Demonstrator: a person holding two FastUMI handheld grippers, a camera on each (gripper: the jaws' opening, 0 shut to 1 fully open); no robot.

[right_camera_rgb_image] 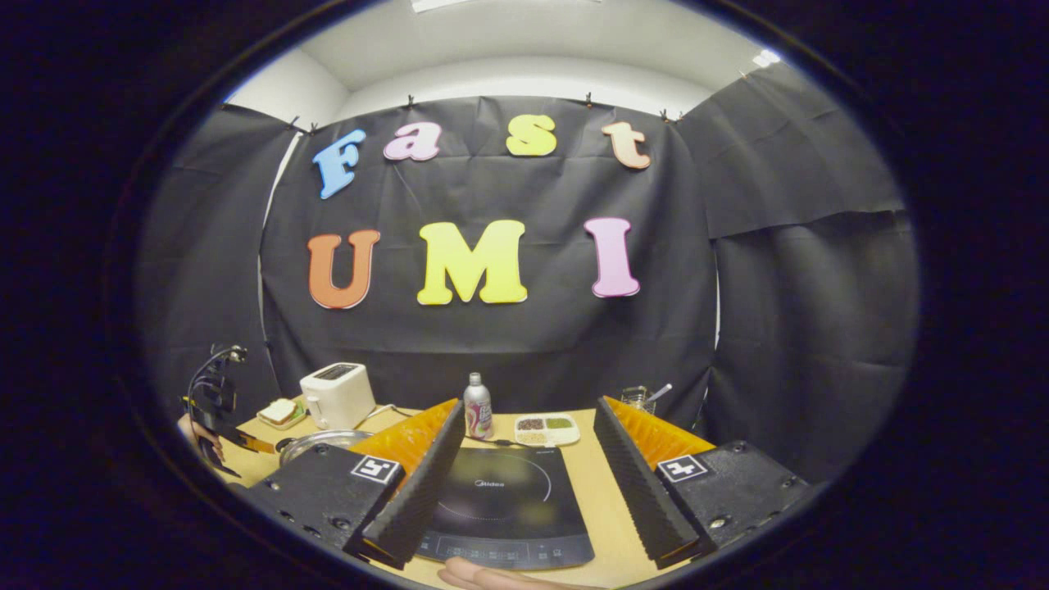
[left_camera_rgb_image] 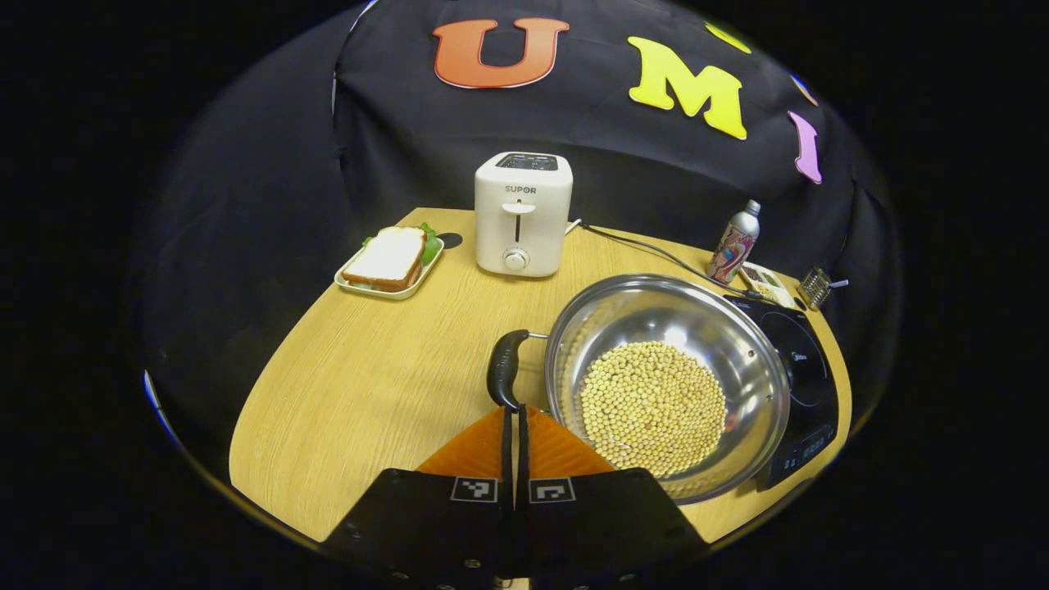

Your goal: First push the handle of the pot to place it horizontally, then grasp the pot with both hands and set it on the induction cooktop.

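Black cloth walls close in behind a round wooden worktop, where your task stands at its first step. Your left gripper has its jaws pressed together, their tips right at the black handle of the pot; whether they touch it cannot be told. The handle juts from the steel bowl's left side and curls toward you. The pot, holding a heap of pale beans, sits on the worktop with its far rim hiding the near edge of the induction cooktop; it looks not yet set on it. Your right gripper hovers above the cooktop, jaws spread wide and empty, the dark glass plate between them in the right gripper view. By these pictures, the handle push is barely under way, if begun at all. Left to do: finish the push, take the pot with both grippers, lift it onto the cooktop. A toaster, a sandwich tray and a bottle stand behind, well apart.
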